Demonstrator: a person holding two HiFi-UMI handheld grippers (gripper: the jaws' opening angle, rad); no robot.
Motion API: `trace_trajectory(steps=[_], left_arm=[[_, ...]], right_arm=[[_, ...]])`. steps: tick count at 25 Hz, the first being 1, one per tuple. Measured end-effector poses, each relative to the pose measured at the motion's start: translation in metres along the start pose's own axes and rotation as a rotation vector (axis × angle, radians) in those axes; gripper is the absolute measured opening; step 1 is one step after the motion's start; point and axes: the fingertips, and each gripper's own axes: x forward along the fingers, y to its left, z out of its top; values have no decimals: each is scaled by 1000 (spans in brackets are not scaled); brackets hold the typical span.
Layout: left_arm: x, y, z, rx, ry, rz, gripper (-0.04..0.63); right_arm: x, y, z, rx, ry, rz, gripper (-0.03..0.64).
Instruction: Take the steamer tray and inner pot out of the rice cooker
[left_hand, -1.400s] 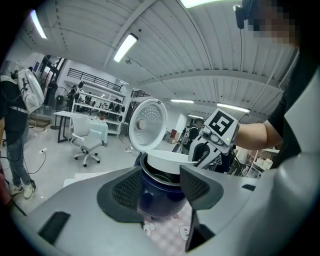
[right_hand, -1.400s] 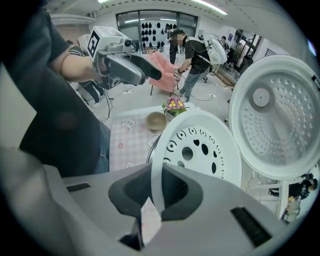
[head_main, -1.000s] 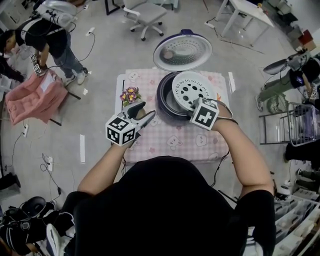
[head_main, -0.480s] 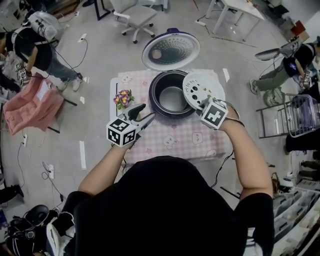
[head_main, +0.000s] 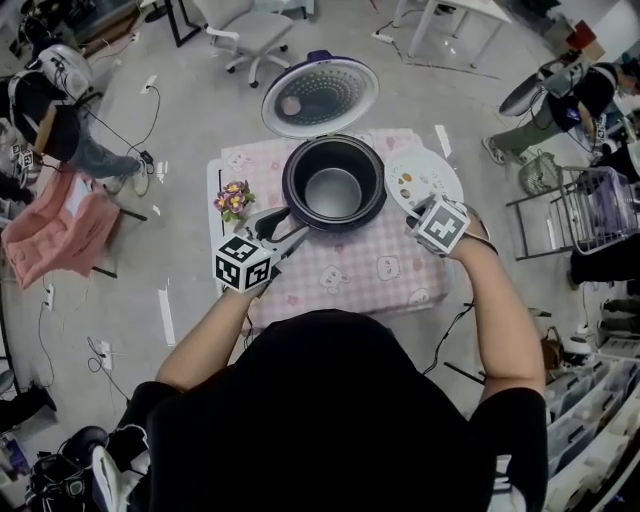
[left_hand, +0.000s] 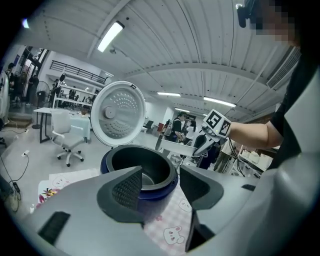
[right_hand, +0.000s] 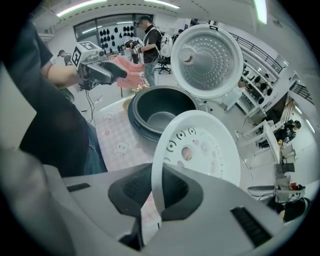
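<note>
- So far, the white perforated round steamer tray (right_hand: 200, 150) is out of the dark blue rice cooker (left_hand: 106, 164), held in the air just to its right (not yet set down).
- The right gripper (right_hand: 156, 192) pinches the tray's rim between nearly closed jaws.
- The left gripper (left_hand: 160, 185) hangs beside the cooker, jaws apart and empty.
- The dark metal inner pot (head_main: 333, 192) sits inside the cooker; lifting it out remains.
</note>
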Motion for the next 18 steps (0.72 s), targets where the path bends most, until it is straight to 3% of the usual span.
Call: trace_trajectory(steps=[18], left_arm=[[6, -6, -15, 4, 40, -10, 255]], right_arm=[[79, 32, -80, 184, 36, 126, 35]])
